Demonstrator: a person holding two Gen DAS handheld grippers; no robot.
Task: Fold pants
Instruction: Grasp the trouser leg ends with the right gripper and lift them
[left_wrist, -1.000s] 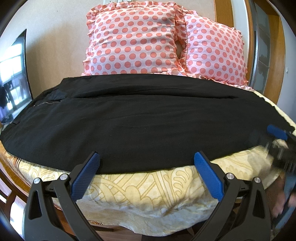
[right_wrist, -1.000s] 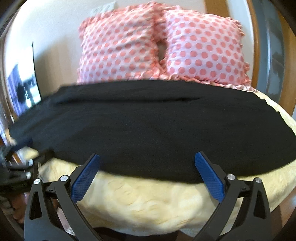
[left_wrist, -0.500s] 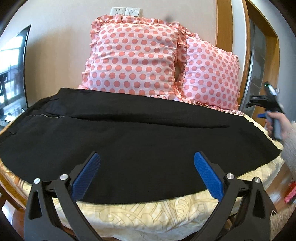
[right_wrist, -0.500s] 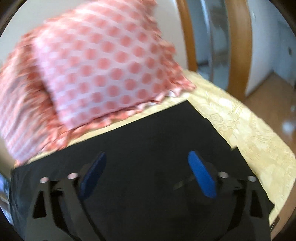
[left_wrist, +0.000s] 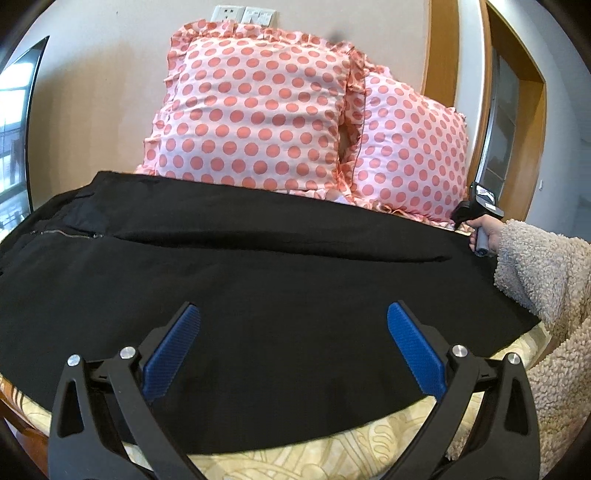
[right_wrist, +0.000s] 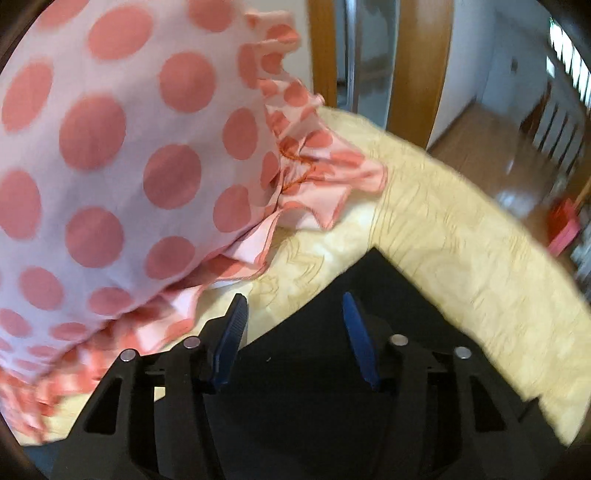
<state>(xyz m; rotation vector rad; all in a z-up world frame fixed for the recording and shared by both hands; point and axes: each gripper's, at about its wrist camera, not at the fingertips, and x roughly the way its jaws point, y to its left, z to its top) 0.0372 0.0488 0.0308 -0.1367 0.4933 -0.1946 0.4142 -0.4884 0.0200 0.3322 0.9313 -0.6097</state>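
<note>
Black pants (left_wrist: 258, 280) lie spread flat across the bed, waistband and zipper at the left, leg ends at the right. My left gripper (left_wrist: 293, 325) is open and empty, low over the near edge of the pants. My right gripper (right_wrist: 295, 314) is open, partly narrowed, hovering just over the far right corner of the pants (right_wrist: 369, 295) next to the pillow frill. In the left wrist view the right gripper's body (left_wrist: 480, 206) is held in a hand at the far right leg end; its fingers are hidden there.
Two pink polka-dot pillows (left_wrist: 258, 110) stand against the wall behind the pants; one (right_wrist: 110, 147) crowds the right gripper's left side. A yellow patterned bedspread (right_wrist: 461, 240) covers the bed. A wooden door frame (left_wrist: 439, 74) and floor (right_wrist: 480, 129) lie to the right.
The right gripper swung from the near edge to the far right corner of the pants and its jaws narrowed. The left gripper moved forward over the pants' near edge.
</note>
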